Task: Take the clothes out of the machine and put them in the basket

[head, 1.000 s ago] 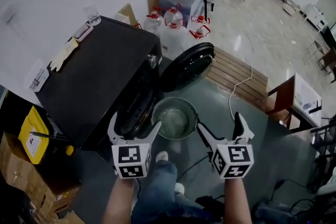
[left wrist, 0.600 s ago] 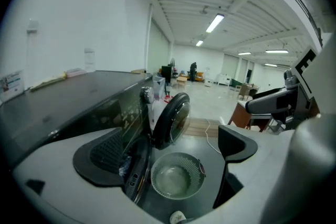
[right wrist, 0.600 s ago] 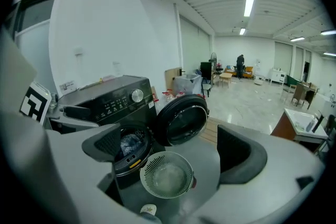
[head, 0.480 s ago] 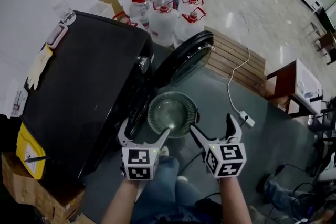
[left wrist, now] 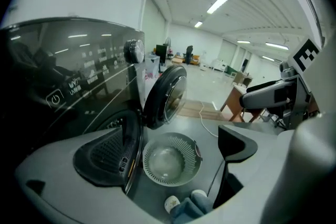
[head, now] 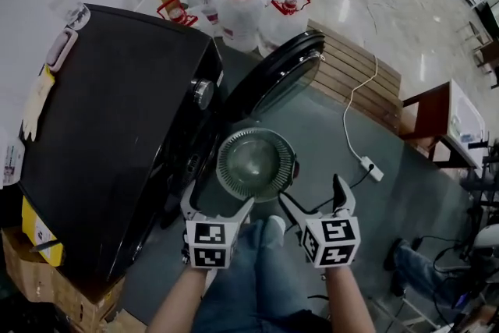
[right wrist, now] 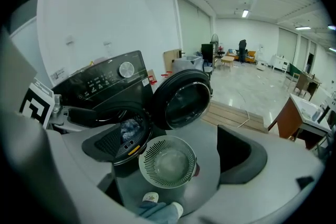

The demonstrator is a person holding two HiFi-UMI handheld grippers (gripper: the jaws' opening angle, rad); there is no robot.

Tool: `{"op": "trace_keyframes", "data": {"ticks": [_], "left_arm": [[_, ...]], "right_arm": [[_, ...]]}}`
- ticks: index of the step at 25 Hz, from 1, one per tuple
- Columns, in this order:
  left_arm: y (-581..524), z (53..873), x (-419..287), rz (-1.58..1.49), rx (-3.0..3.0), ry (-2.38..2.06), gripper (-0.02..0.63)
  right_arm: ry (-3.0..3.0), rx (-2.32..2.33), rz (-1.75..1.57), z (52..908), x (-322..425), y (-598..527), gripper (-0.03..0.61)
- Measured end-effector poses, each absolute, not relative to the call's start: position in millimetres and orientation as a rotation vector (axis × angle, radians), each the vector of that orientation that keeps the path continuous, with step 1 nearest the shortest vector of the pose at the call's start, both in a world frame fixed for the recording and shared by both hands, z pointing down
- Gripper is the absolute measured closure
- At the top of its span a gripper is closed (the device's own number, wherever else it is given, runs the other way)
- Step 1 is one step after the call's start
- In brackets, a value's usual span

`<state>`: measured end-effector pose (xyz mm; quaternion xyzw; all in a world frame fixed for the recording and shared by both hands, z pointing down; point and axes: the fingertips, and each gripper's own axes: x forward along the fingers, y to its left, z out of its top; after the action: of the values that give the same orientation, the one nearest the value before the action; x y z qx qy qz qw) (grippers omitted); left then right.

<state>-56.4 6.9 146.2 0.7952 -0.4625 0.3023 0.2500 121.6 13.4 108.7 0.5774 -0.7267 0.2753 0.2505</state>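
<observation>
A black front-loading washing machine [head: 117, 129] stands at the left with its round door [head: 279, 78] swung open. On the floor in front of the opening sits a round slotted basket [head: 256, 165], with nothing in it. Bluish clothes [right wrist: 128, 130] show inside the drum in the right gripper view. My left gripper [head: 220, 205] is held open just short of the basket's near left rim, holding nothing. My right gripper [head: 310, 193] is open beside the basket's near right rim, also holding nothing. The basket [left wrist: 170, 160] lies between both grippers' jaws in their own views.
Several water jugs [head: 234, 4] stand behind the machine. A wooden pallet [head: 355, 86] lies past the door, and a white cable with a power strip [head: 366, 165] runs over the floor. A brown table [head: 440, 129] is at the right, cardboard boxes [head: 66, 300] at the lower left. The person's jeans [head: 257, 277] are below.
The head view has tilted further down and towards the machine. Both grippers sit lower in the frame, near the basket's front rim, and both stay open with nothing in them.
</observation>
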Motion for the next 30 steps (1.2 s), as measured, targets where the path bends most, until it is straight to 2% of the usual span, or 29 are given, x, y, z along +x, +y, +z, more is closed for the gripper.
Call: {"op": "trace_keyframes", "data": {"ticks": [21,30], "left_arm": [[-20.5,317.3,-83.9,0.881,1.977,-1.428,0.048],[-28.2,384.0,-130.5,0.898,1.909,-1.49,0.048]], "right_arm": [[-2.037,1.339,0.846,309.6,94.7,-6.4,0.011],[-2.038,1.289,0.948,389.5,58.9,-5.1,0.012]]}}
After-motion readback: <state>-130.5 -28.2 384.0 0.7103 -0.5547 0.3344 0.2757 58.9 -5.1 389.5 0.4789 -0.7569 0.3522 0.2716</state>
